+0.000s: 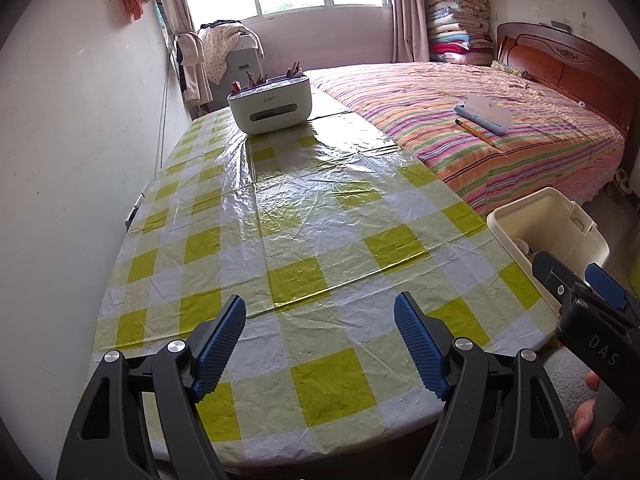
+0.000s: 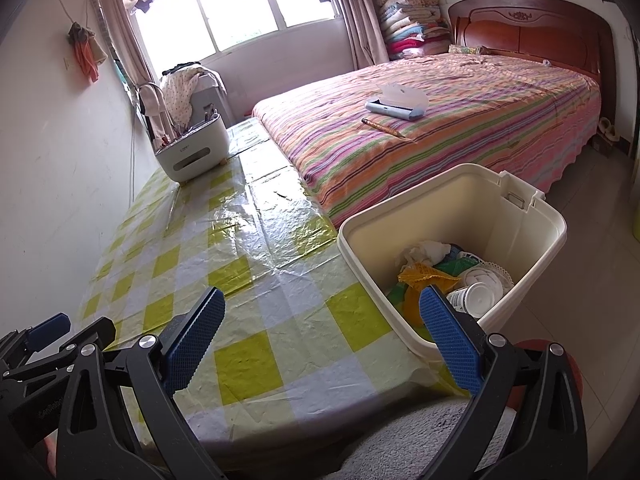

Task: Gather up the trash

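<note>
A cream plastic bin [image 2: 532, 236] stands on the floor at the table's right edge; it also shows in the left wrist view [image 1: 560, 220]. Inside lie trash pieces: a crumpled white tissue [image 2: 424, 252], a yellow wrapper [image 2: 426, 274], white cups [image 2: 480, 292] and green packaging. My left gripper [image 1: 320, 344] is open and empty above the near end of the table. My right gripper [image 2: 320, 340] is open and empty above the table's front right corner, its right finger over the bin's near rim. The right gripper also appears in the left wrist view [image 1: 588, 288].
The table wears a yellow-and-white checked plastic cloth [image 1: 296, 216]. A white desk organiser with pens [image 1: 272, 106] stands at its far end. A bed with a striped cover [image 2: 460, 120] lies to the right, holding a blue case [image 2: 396, 108] and a pencil [image 2: 382, 127]. A wall runs along the left.
</note>
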`<move>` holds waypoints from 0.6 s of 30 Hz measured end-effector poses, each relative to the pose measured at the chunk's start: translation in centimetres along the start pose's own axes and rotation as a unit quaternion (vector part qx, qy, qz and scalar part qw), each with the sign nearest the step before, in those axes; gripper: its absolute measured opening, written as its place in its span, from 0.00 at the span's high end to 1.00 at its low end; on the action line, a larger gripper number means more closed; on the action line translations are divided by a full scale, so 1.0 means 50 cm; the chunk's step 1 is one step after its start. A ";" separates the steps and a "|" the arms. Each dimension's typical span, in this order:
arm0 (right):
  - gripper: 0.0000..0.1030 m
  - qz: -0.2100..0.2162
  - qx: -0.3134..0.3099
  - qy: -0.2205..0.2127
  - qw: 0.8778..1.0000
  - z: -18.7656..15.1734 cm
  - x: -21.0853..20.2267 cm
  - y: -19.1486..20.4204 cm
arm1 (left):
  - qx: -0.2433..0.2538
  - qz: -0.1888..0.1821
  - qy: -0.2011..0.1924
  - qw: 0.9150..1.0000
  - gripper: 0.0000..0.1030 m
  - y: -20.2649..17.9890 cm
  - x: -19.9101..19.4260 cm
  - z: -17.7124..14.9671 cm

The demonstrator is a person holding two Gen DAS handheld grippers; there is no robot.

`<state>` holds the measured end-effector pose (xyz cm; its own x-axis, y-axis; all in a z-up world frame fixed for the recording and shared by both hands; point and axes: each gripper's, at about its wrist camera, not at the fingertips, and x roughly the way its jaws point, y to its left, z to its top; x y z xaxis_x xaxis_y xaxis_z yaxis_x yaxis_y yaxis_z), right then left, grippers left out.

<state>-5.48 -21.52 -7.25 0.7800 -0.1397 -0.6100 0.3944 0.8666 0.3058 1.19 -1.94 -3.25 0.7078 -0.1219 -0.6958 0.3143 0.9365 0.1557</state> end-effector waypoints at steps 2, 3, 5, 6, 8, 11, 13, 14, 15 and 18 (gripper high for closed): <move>0.06 0.000 0.001 0.001 1.000 -0.001 0.001 0.000 | -0.001 -0.008 0.001 1.000 0.27 -0.001 0.000 0.001; 0.06 0.000 0.000 0.001 1.000 -0.001 0.001 0.000 | -0.002 -0.010 0.001 1.000 0.27 -0.002 0.000 0.001; 0.06 0.000 0.001 0.001 1.000 -0.001 0.001 -0.001 | -0.003 -0.013 0.002 1.000 0.27 -0.003 0.000 0.002; 0.06 -0.001 0.001 0.001 1.000 -0.001 0.001 -0.001 | -0.003 -0.013 0.001 1.000 0.27 -0.003 0.000 0.002; 0.06 -0.001 0.002 0.001 1.000 -0.001 0.001 -0.002 | -0.001 -0.011 0.002 1.000 0.27 -0.005 0.000 0.003; 0.06 -0.002 0.003 0.001 1.000 -0.002 0.002 -0.004 | 0.002 -0.010 0.001 1.000 0.27 -0.007 0.001 0.006; 0.06 -0.002 0.004 0.003 1.000 -0.003 0.004 -0.005 | 0.003 -0.010 0.001 1.000 0.27 -0.008 0.001 0.007; 0.06 -0.002 0.004 0.004 1.000 -0.003 0.004 -0.006 | 0.003 -0.010 0.000 1.000 0.27 -0.009 0.000 0.007; 0.06 -0.003 0.004 0.003 1.000 -0.003 0.004 -0.006 | 0.005 -0.010 0.000 1.000 0.27 -0.010 0.001 0.007; 0.06 -0.004 0.004 0.004 1.000 -0.003 0.005 -0.007 | 0.008 -0.006 0.000 1.000 0.27 -0.014 0.001 0.007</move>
<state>-5.50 -21.80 -7.64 0.7732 -0.1422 -0.6180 0.4038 0.8619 0.3068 1.21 -2.71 -3.16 0.7035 -0.1333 -0.6981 0.3336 0.9292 0.1588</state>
